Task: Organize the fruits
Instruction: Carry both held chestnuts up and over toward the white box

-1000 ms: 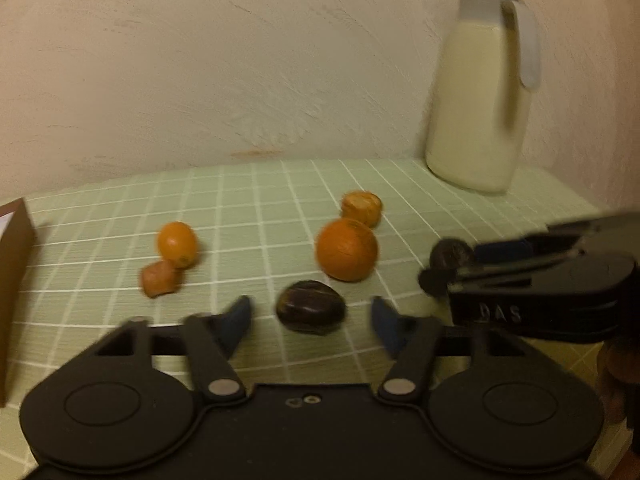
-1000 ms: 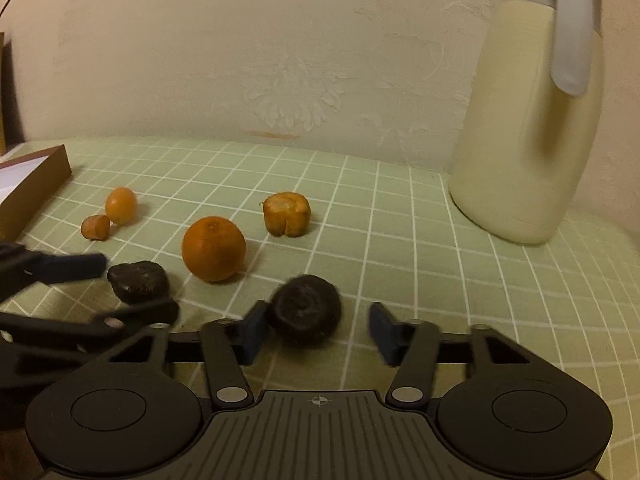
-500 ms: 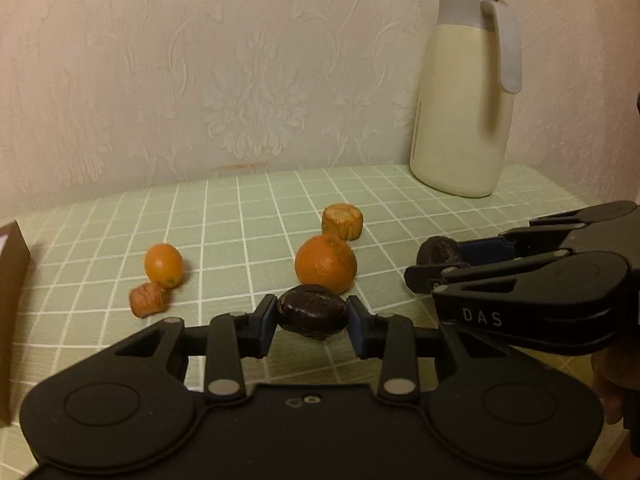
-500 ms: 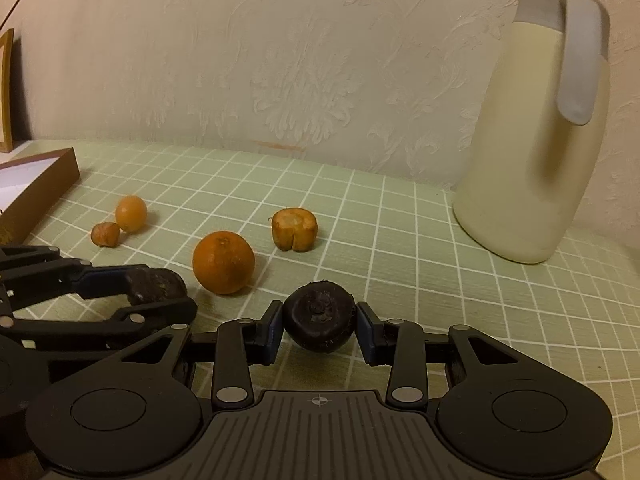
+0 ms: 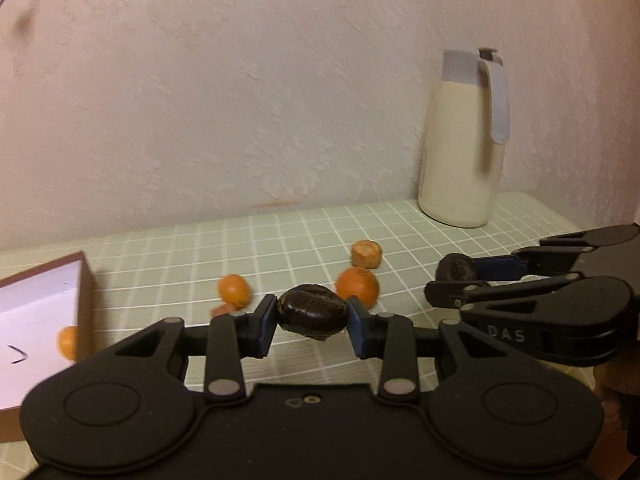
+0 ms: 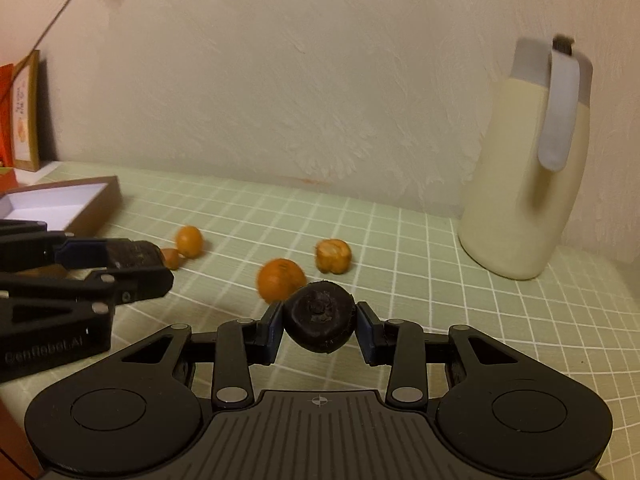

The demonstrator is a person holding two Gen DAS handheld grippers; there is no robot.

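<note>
The left tongs (image 5: pixel 312 318) were clenched on a dark oval fruit (image 5: pixel 312 312), its long axis lying crosswise between the 2 pads, a seam along its top running the same way. The fruit was held above the counter (image 5: pixel 280 240), a green surface with a white grid.

The right tongs (image 6: pixel 319 322) gripped a dark round fruit (image 6: pixel 319 318) with its stem end turned toward the camera; it too was clear of the counter. In the left wrist view those tongs showed side-on at the right, near the left ones but apart.

On the counter beyond lay a round orange (image 5: pixel 357 287), a cut orange piece (image 5: pixel 365 254) behind it with its flat face up, a small oval orange fruit (image 5: pixel 233 289) to the left with its long axis tilted, and a small brownish piece (image 5: pixel 224 311) just beside that, blurred.

A brown box (image 5: pixel 85 300) with a white inside stood at the left edge, open at the top, and 1 small orange fruit (image 5: pixel 68 343) lay against its wall inside. A cream jug (image 6: pixel 524 184) with a grey handle stood at the back right by the wall. Between box and jug the counter offered open room, broken only by the loose fruits at its middle.
</note>
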